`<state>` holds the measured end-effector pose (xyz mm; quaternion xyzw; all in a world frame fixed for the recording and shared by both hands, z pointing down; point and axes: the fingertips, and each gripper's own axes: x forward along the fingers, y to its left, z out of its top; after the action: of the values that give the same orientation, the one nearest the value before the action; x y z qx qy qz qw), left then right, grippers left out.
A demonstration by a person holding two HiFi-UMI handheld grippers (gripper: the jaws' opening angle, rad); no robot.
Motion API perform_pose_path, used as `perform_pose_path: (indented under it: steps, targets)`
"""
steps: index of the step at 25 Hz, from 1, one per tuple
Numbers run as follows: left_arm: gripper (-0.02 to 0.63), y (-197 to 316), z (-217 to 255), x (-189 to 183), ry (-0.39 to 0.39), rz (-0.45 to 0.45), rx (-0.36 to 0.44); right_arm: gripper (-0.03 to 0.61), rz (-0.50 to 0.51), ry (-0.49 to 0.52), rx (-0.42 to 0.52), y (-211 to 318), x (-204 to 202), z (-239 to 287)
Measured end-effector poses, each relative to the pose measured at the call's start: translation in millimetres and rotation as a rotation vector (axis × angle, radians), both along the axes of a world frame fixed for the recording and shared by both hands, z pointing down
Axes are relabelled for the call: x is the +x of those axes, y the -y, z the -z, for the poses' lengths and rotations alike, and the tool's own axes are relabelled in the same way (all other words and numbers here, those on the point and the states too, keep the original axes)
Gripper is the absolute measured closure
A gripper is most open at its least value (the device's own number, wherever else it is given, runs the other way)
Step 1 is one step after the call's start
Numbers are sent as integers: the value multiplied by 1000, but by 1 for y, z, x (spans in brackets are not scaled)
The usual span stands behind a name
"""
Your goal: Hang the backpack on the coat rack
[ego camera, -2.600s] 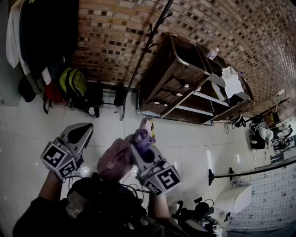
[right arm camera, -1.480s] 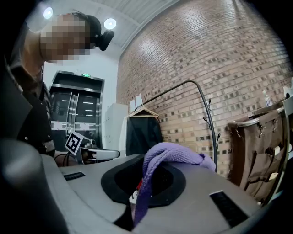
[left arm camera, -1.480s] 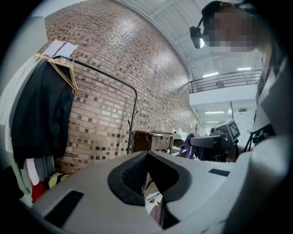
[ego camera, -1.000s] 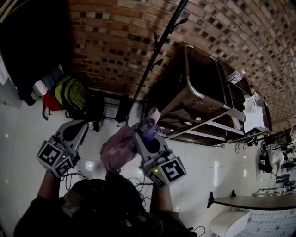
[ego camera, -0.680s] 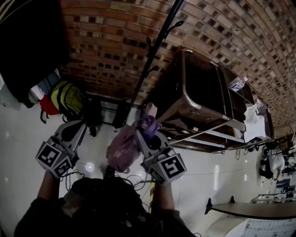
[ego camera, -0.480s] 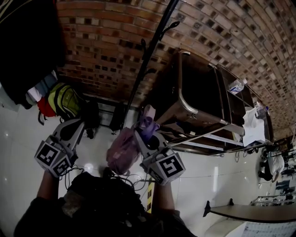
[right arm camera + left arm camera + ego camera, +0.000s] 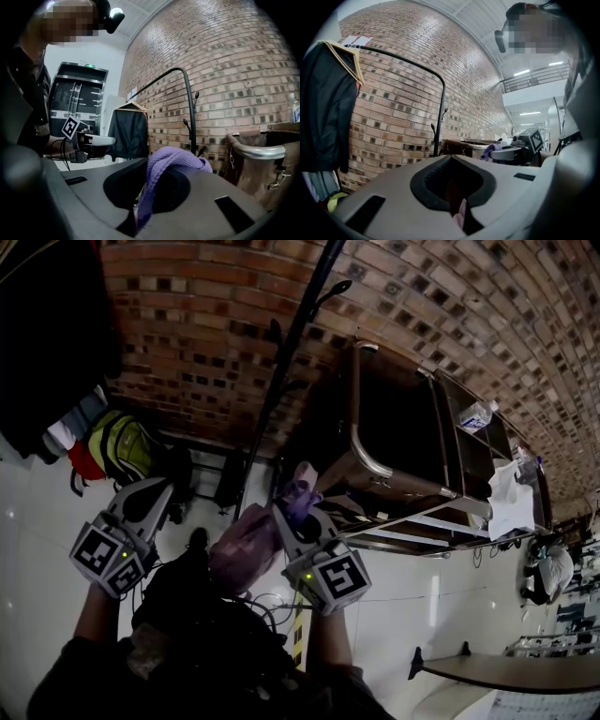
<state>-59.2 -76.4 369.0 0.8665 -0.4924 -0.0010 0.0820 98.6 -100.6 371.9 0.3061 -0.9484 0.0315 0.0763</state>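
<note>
A pink backpack [image 7: 242, 554] hangs below my right gripper [image 7: 296, 504], which is shut on its purple strap [image 7: 302, 486]. In the right gripper view that strap [image 7: 169, 160] loops up out of the closed jaws. My left gripper [image 7: 155, 495] is held level to the left of the bag, apart from it. Its jaws look shut, with only a thin pink sliver in the slot. The coat rack's black pole [image 7: 289, 348] rises in front of the brick wall, just ahead of both grippers. It carries small hooks [image 7: 196, 98], and none of them has anything on it.
A brown metal-framed cart [image 7: 394, 442] stands right of the pole, with a water bottle [image 7: 474, 414] on top. Dark coats [image 7: 47, 324] hang at the left above a green-yellow backpack [image 7: 120, 446] on the white tiled floor. Cables lie by my feet.
Both grippers and the hanging backpack have moved closer to the brick wall and the rack pole. The right gripper's hold on the strap is unchanged.
</note>
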Motion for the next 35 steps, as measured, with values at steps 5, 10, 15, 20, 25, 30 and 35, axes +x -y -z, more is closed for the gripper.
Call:
perform_pose_path:
  steps: [5,10,15,20,25,30,35]
  targets:
    - [574,33,-2,11,8,-38,5,557,3,-10,-3,22,-1,-5]
    - [574,79,0,18,2,-82,20,557,-8,-5,-14,57,-9,-6]
    - [574,128,-3,14,-11,-115,8,557,-23,-16,-18,100,-18,-6]
    - [574,177,-8,6,-17,-137,-15,557,-42,-9,-49,149,-24,-8]
    - [574,226,-7,1,-23,-158,-18,557,-72,2,-52,200,-31,-6]
    - [574,274,-10,-8,-25,-174,-34,558,-73,-18,-54,244,-39,-7]
    - [574,317,-13,-12,-33,-196,-34,557,-84,-15,-91,279,-41,-8]
